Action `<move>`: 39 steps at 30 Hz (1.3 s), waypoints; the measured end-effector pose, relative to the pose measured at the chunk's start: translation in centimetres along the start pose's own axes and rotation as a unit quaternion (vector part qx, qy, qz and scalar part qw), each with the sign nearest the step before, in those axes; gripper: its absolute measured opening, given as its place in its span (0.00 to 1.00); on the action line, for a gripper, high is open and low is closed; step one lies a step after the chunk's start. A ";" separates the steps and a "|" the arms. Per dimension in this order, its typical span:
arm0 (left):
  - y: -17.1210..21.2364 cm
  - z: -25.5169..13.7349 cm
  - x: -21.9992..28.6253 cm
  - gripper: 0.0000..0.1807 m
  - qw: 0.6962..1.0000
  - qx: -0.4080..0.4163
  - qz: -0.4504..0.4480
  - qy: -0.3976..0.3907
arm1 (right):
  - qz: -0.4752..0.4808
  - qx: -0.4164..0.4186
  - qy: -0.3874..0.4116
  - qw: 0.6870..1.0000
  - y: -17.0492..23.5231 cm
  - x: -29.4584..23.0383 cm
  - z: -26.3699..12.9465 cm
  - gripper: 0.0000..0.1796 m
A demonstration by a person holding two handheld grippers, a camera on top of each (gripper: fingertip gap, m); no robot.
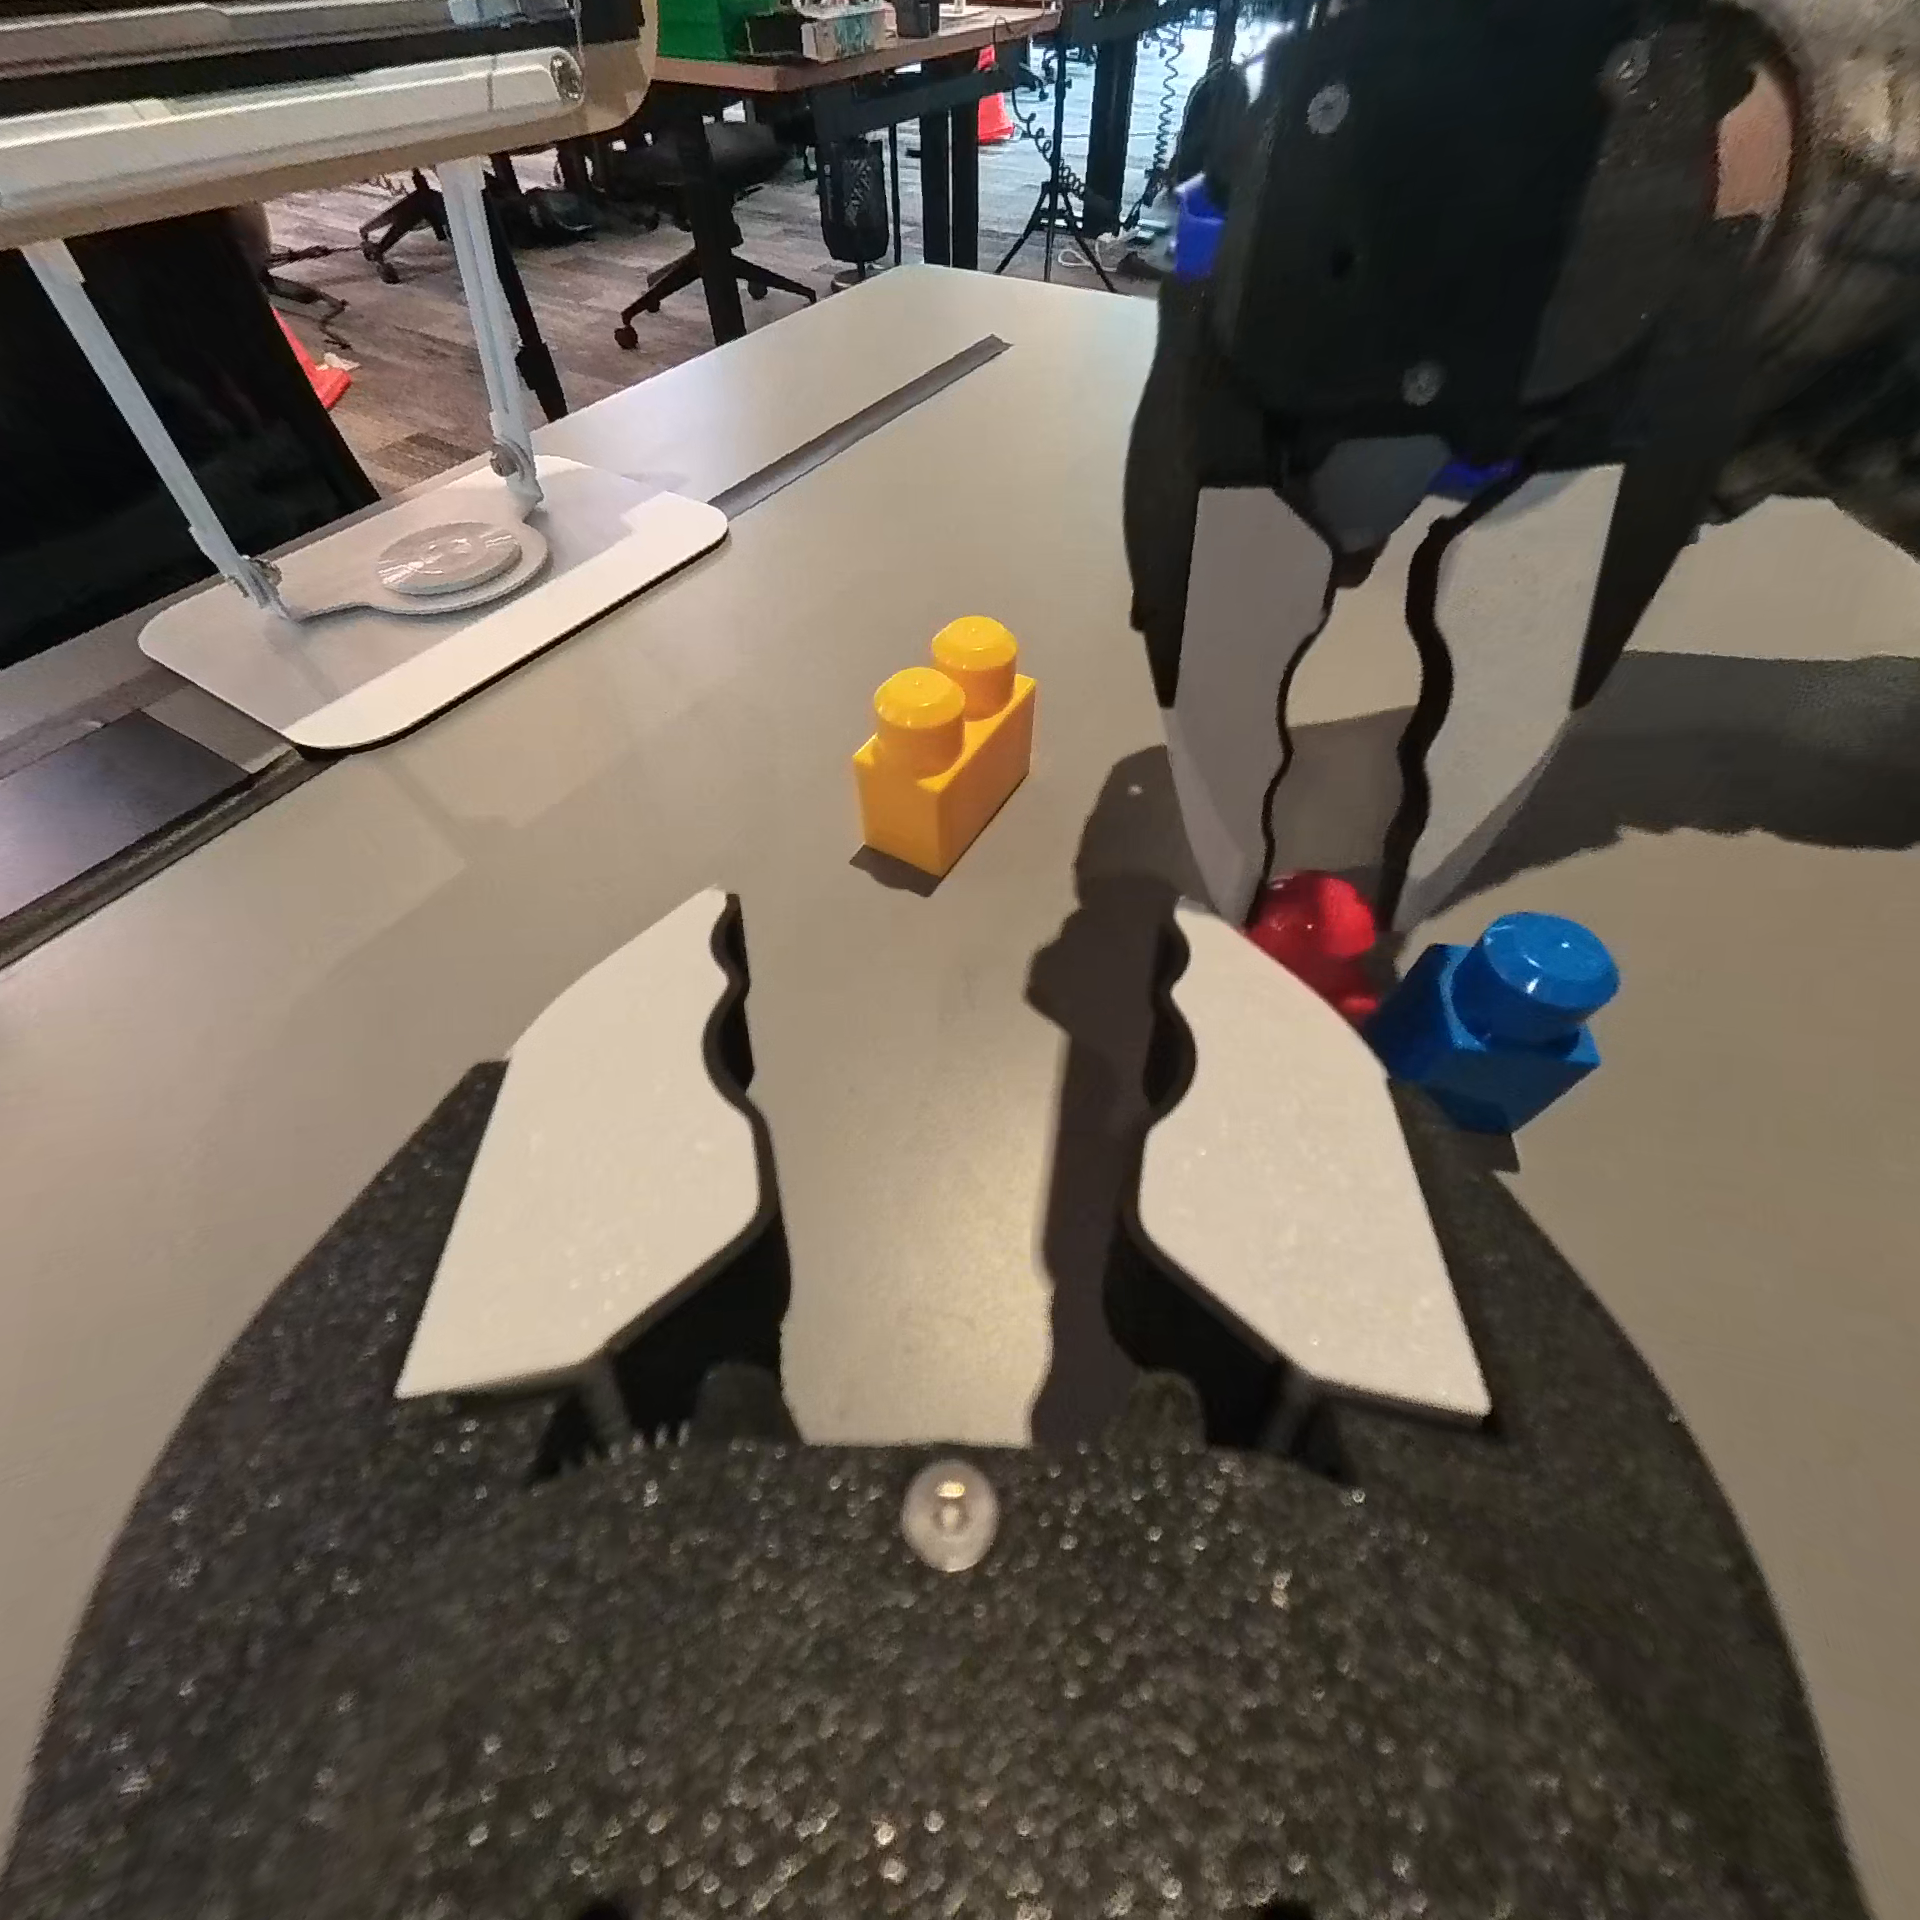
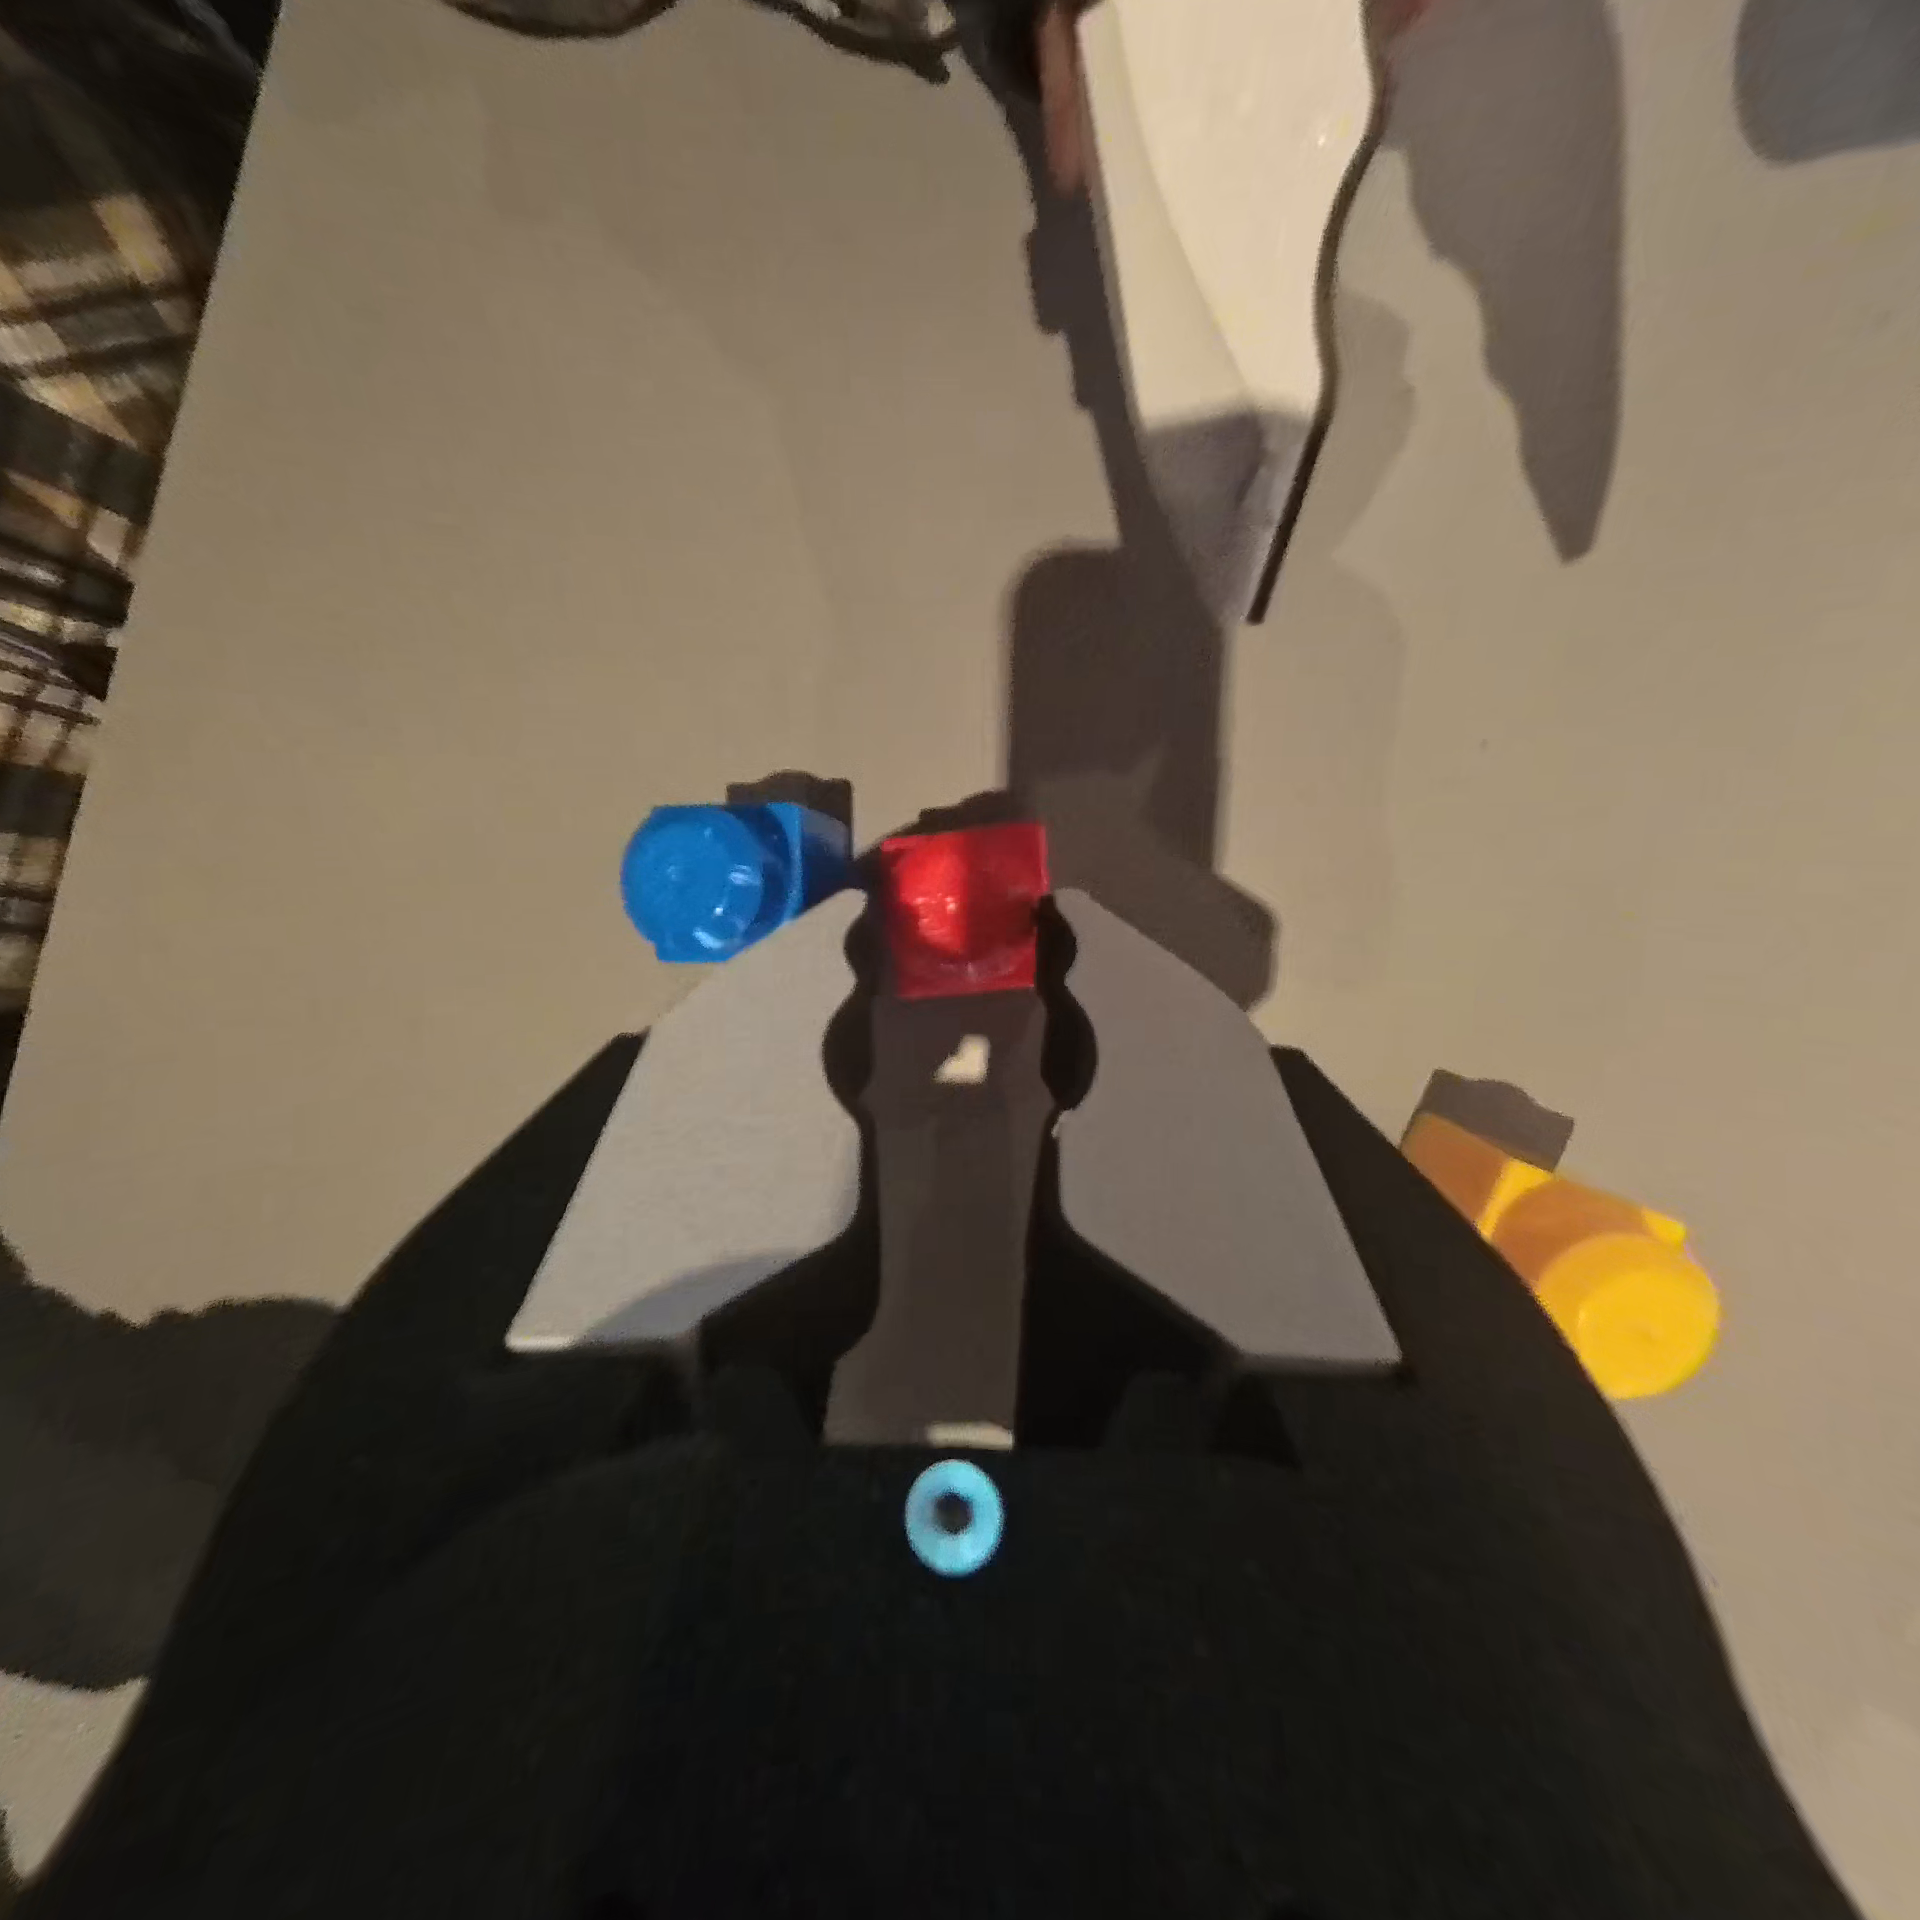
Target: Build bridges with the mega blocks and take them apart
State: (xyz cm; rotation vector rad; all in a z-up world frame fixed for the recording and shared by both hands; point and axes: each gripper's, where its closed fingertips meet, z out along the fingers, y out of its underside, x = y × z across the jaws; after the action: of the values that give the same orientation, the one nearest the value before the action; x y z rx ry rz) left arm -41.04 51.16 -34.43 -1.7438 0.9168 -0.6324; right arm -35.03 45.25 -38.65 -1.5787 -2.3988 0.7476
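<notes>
Pointing down at the grey table [image 1: 312, 1039], the right gripper [image 2: 961, 914] has its two fingers on either side of the small red block [image 2: 961, 909]. The fingers are nearly closed and seem to pinch it, but the picture is too blurry to be sure they touch. A blue block [image 2: 717, 883] with one bump sits just beside the red one. The yellow block [image 1: 945, 753] with two bumps stands on its own, a little way off. The left gripper [image 1: 951, 935] is open wide and holds nothing, low over the table near the blocks. A flat white stand [image 1: 436, 613] sits farther back
</notes>
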 end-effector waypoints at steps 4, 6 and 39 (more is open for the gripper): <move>-0.2 -0.1 0.1 0.41 1.000 0.003 0.001 0.001 | 0.021 -0.005 -0.010 1.000 -0.2 -0.2 0.1 0.16; -0.3 -0.2 0.1 0.41 1.000 0.004 0.001 0.002 | 0.034 -0.011 -0.021 0.999 -0.2 -0.6 0.1 0.16; -0.4 -0.2 0.1 0.41 1.000 0.004 0.003 0.001 | 0.055 0.021 -0.026 0.998 -0.9 -1.5 -0.6 0.16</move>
State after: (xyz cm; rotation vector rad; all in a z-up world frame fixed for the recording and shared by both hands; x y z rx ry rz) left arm -41.05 50.99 -33.99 -1.7332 0.9182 -0.6335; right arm -34.94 43.84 -37.47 -1.7049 -2.3300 0.8638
